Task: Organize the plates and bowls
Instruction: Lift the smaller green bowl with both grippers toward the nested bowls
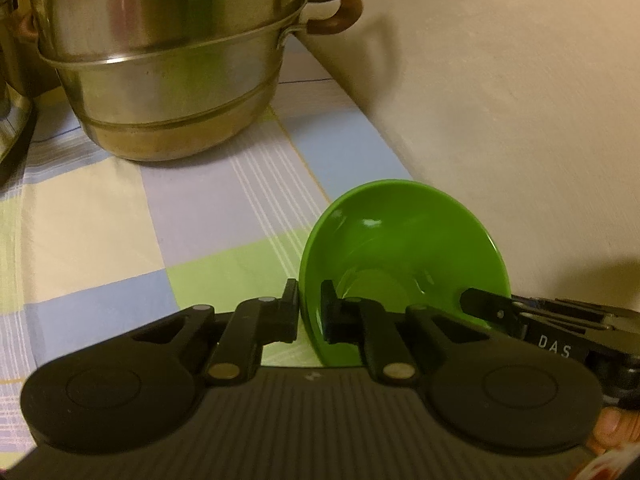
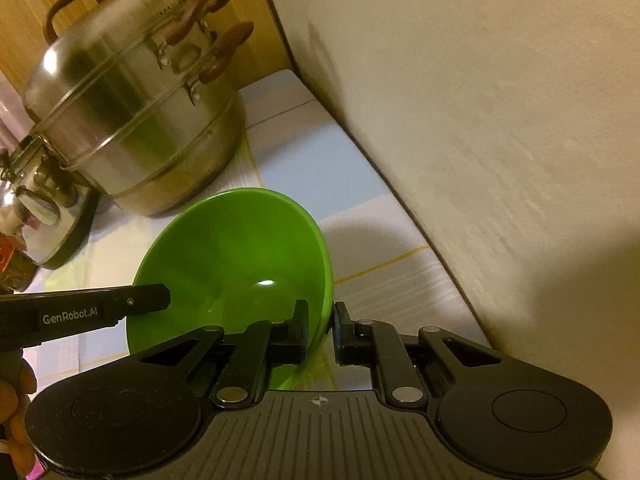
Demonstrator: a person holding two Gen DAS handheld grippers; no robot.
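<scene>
Bowl: the green bowl [image 1: 400,240] is tilted, its mouth turned up and toward the cameras; it is round, so no long axis. It hangs above the checked cloth [image 1: 192,200] near the worktop's right edge, beside the wall [image 1: 500,100].
Inside bowl: nothing, only light reflections.
Left tool [image 1: 310,312]: closed tight on the bowl's left rim, one finger inside, one outside.
Right tool [image 2: 321,330]: closed tight on the bowl's right rim in the same way.
Steamer pot [image 2: 132,120]: steel, stacked tiers, lid on, brown handles; stands at the far corner; contents hidden.
Writing: "GenRobot.AI" on the left tool, "DAS" on the right tool.
</scene>
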